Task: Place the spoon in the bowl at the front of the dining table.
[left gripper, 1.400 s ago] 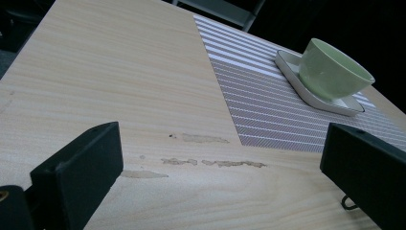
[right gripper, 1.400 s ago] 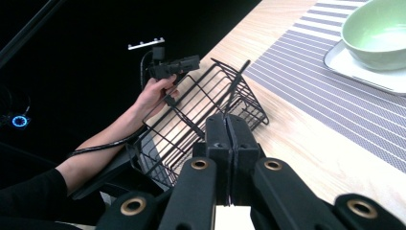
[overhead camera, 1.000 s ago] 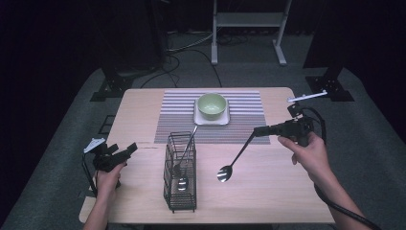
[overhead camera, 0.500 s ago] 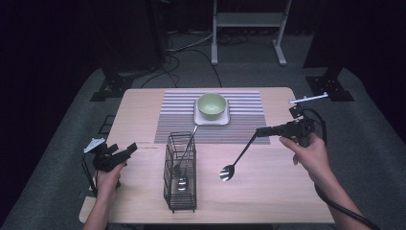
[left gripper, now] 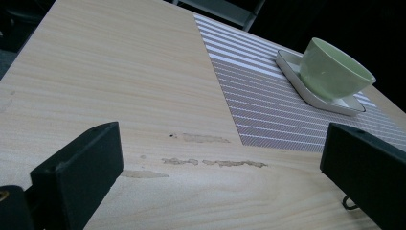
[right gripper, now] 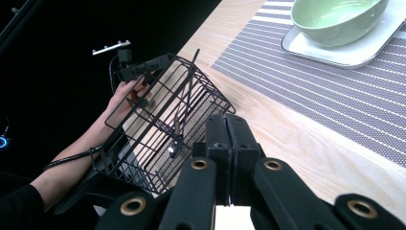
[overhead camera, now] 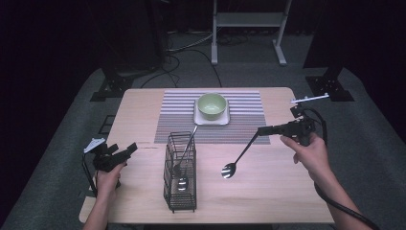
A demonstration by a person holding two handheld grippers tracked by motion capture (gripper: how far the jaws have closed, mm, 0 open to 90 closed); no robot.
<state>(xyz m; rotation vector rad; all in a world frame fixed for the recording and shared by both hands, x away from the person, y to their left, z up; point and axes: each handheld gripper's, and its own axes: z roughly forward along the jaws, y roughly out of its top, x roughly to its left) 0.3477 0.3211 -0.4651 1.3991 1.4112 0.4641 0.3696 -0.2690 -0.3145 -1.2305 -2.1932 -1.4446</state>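
Note:
My right gripper [overhead camera: 262, 129] is shut on the handle end of a metal spoon [overhead camera: 230, 169], which hangs slanting down to the left over the table, right of a black wire basket [overhead camera: 181, 172]. In the right gripper view the jaws of the right gripper [right gripper: 228, 136] are pressed together and the spoon is hidden beneath them. Another utensil [overhead camera: 186, 151] leans inside the basket. My left gripper [overhead camera: 130, 147] rests low at the table's left edge, open and holding nothing. In the left gripper view the wide-apart jaws of the left gripper [left gripper: 222, 143] frame bare wood.
A green bowl [overhead camera: 212, 105] sits on a white square plate [overhead camera: 210, 120] on a striped placemat [overhead camera: 249, 115] at the back middle. Bare wood lies in front of the basket and along the right side. The basket [right gripper: 158, 120] stands between both hands.
The spoon and my right gripper have drifted very slightly to the right. The left gripper has stayed where it was.

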